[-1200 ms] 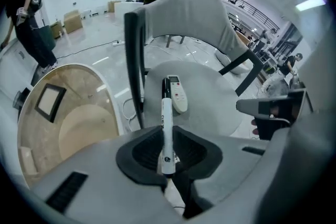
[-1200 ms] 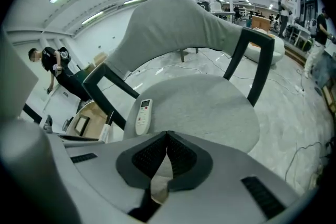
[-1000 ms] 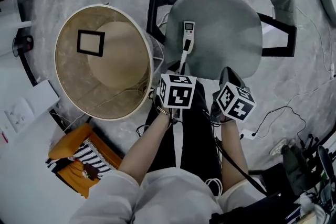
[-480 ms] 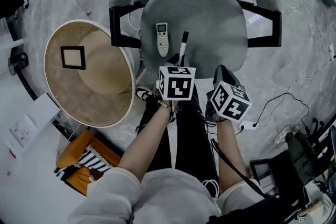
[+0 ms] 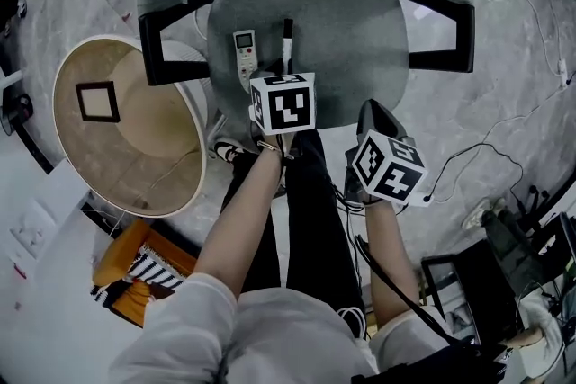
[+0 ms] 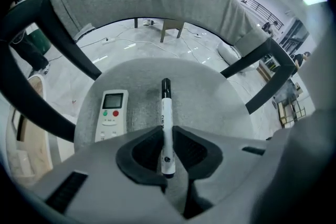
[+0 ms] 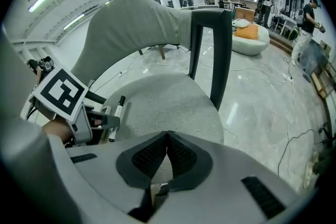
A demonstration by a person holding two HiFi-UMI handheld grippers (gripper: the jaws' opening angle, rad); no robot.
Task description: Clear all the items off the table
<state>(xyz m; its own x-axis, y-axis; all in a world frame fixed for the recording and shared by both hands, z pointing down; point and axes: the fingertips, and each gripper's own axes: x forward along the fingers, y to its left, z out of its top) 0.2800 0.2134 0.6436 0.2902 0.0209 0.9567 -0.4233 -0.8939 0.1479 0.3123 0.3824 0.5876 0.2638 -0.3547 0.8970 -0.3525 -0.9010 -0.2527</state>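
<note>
Across the last second the head view swings from the round table (image 5: 148, 171), now pushed towards the left edge, onto the grey chair seat (image 5: 351, 31), which has come in under both grippers; the left gripper (image 6: 167, 136) has travelled with it and come lower, and now hangs over the front of the seat, its jaws clamped on a white marker (image 6: 165, 107) whose black cap points at the chair back; the marker is thus off the table and, as I judge it, about to be laid down on the seat; a black square frame (image 5: 97, 102) still lies on the table top, so the clearing is not done. On the floor below the table sits something orange with a striped cloth (image 5: 135, 270); on the seat, just left of the marker, lies a white remote control (image 6: 111, 115), the one thing crowding the drop, while the seat to the right of the marker is bare; black armrests (image 5: 441, 36) flank the seat; further right the right gripper (image 7: 167, 136) hovers beside the seat's front edge with jaws together and nothing between them; cables (image 5: 486, 162) trail over the floor beyond.
</note>
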